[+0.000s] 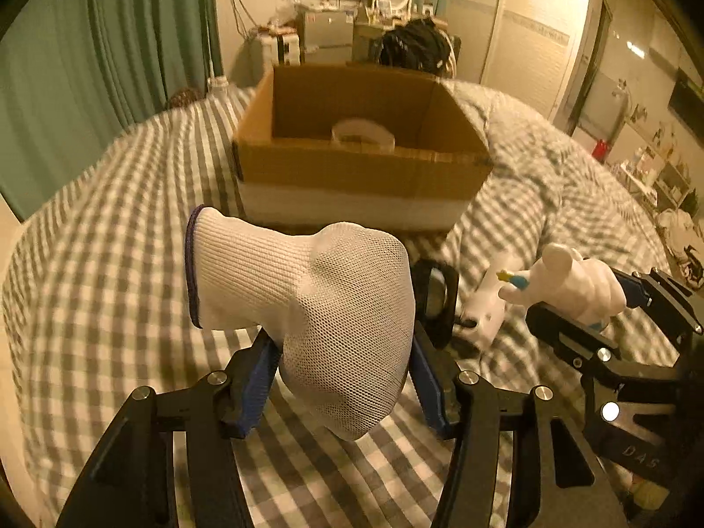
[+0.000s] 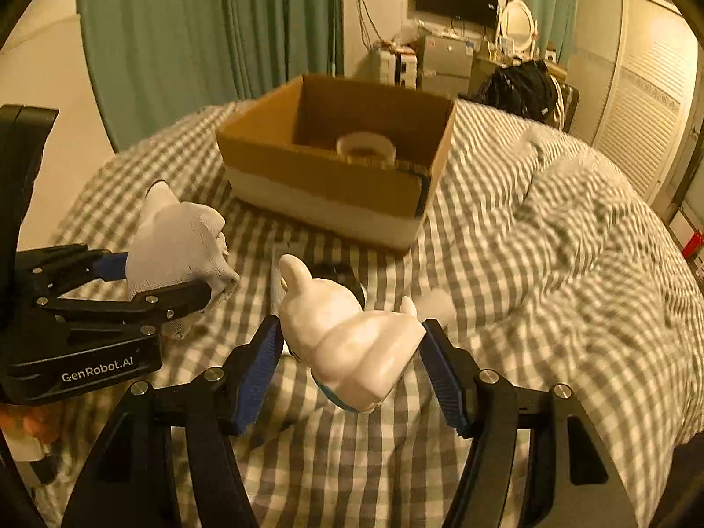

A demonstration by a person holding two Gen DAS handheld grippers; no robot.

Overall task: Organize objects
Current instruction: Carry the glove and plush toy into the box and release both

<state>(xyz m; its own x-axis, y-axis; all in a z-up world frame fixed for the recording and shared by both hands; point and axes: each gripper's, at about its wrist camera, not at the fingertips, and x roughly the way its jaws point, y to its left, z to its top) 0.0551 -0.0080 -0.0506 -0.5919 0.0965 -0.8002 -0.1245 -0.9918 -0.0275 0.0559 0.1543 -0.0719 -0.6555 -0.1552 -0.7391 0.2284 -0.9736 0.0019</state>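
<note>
My left gripper [image 1: 343,352] is shut on a white knitted glove [image 1: 308,286] with a purple cuff edge, its blue pads pressing both sides, and holds it above the checked bedspread. The right wrist view shows that left gripper [image 2: 163,279] and the glove [image 2: 176,237] at the left. My right gripper [image 2: 352,334] is shut on a white glossy eared figurine [image 2: 334,321], also off the bed; the left wrist view has this gripper [image 1: 581,299] and the figurine [image 1: 567,277] at the right. An open cardboard box [image 1: 365,171] [image 2: 317,176] stands on the bed ahead of both.
A whitish tape roll [image 1: 363,134] lies inside the box. On the bedspread between the grippers lie a black-framed object [image 1: 435,295] and a white object [image 1: 484,312]. A rumpled checked duvet [image 2: 572,220] rises at the right. Green curtains, furniture and a wardrobe stand behind the bed.
</note>
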